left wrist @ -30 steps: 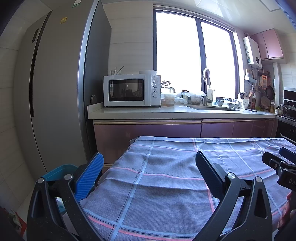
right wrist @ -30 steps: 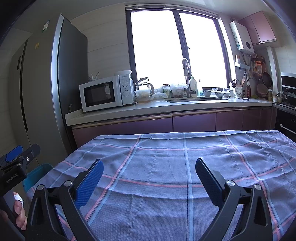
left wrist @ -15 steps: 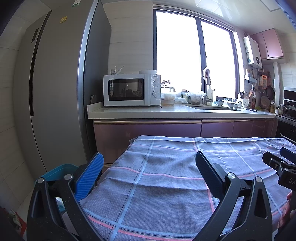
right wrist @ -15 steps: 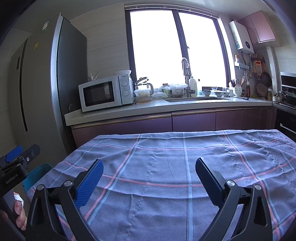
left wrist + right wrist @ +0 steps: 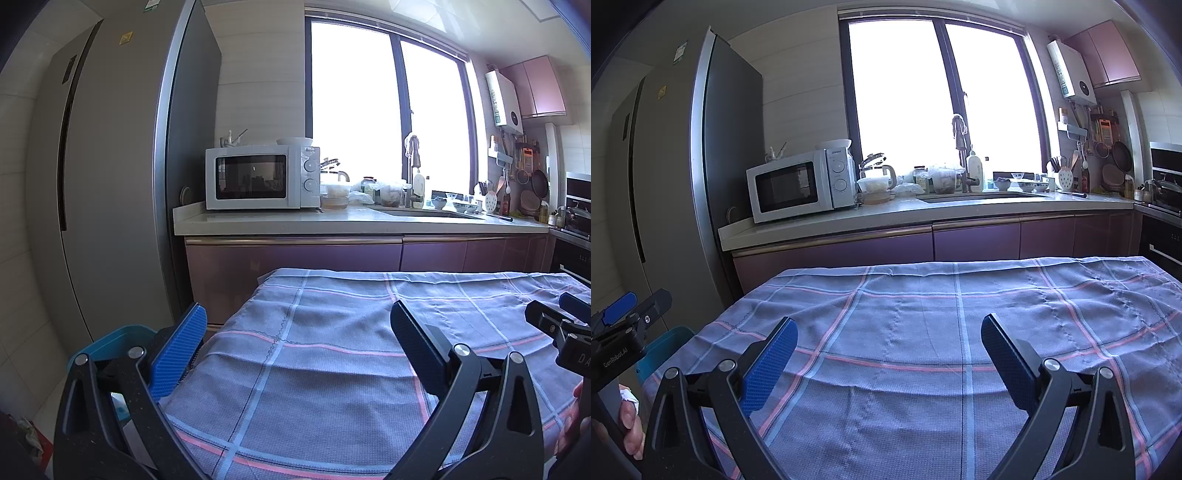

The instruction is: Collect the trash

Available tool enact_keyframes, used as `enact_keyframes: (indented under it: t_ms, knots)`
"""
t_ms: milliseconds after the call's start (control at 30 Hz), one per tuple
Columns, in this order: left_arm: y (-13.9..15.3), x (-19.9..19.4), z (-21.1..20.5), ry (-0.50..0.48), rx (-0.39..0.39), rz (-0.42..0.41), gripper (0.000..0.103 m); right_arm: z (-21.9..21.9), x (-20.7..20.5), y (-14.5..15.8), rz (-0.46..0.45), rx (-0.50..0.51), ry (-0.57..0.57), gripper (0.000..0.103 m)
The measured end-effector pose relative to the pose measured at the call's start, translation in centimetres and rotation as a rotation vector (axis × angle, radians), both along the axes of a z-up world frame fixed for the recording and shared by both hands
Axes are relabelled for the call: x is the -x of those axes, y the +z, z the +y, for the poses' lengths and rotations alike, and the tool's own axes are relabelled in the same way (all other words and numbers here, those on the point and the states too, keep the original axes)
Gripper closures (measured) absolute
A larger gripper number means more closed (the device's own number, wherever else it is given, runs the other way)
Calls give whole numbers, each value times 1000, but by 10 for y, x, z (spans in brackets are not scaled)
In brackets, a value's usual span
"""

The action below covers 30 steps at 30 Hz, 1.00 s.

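Both grippers, left [image 5: 295, 347] and right [image 5: 888, 350], gape wide and empty over the bare cloth [image 5: 923, 314]; no trash visible, bin [image 5: 110, 339] off table's left edge. Looks done or unstarted.

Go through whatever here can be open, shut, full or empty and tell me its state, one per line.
left gripper: open, holding nothing
right gripper: open, holding nothing
microwave: door shut
fridge: doors shut
base cabinets: doors shut
blue bin: open top, contents hidden
checked tablecloth: spread over the table, wrinkled, no trash visible
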<state>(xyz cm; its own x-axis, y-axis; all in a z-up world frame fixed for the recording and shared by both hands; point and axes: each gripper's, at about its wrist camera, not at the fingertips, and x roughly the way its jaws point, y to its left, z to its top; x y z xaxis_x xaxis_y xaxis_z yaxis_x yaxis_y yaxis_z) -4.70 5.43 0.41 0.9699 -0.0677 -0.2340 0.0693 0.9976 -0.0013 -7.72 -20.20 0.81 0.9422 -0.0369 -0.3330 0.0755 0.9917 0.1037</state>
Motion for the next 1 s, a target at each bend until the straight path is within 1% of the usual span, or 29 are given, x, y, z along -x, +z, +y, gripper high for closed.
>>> enact_keyframes:
  t_ms: [1000]
  knots:
    - [-1,-6,-4,0,-10,20,5,-2,-2,-5,13,-15,-10,7]
